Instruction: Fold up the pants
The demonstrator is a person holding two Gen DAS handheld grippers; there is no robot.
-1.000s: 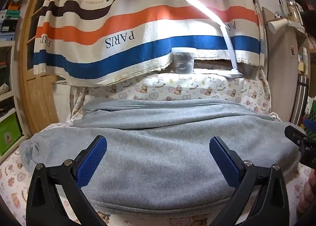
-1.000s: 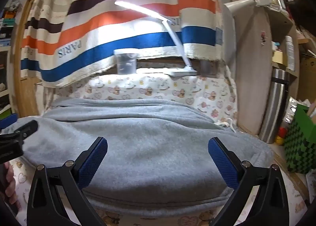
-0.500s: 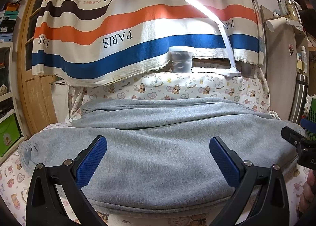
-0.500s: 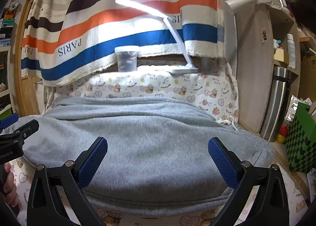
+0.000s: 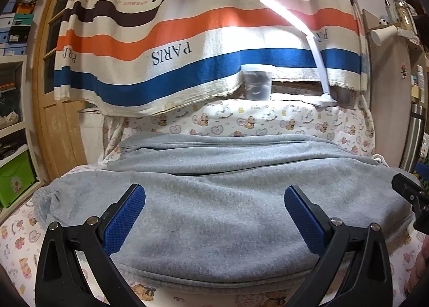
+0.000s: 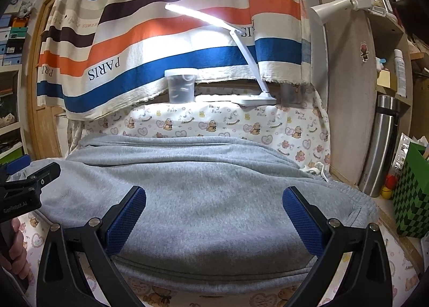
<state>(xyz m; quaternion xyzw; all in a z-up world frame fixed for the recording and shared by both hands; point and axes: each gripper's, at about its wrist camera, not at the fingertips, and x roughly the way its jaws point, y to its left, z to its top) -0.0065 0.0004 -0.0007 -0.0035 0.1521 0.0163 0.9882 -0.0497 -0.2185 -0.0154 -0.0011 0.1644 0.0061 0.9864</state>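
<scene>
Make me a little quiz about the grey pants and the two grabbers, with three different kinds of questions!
1. True or false: the left gripper is clamped on the grey pants.
2. What stands beside the plastic jar behind the pants? A) a lit desk lamp B) a teapot C) a clock
3. Fill in: the striped cloth hanging at the back carries the word ____.

Key: 1 false, both it and the right gripper are open and empty. 2 A. 3 PARIS.

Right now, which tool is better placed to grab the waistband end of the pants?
Right, probably. The right tool sits open over the gray pants near the drawstring end. The left tool, also open, hovers nearer the cuff end.
</scene>
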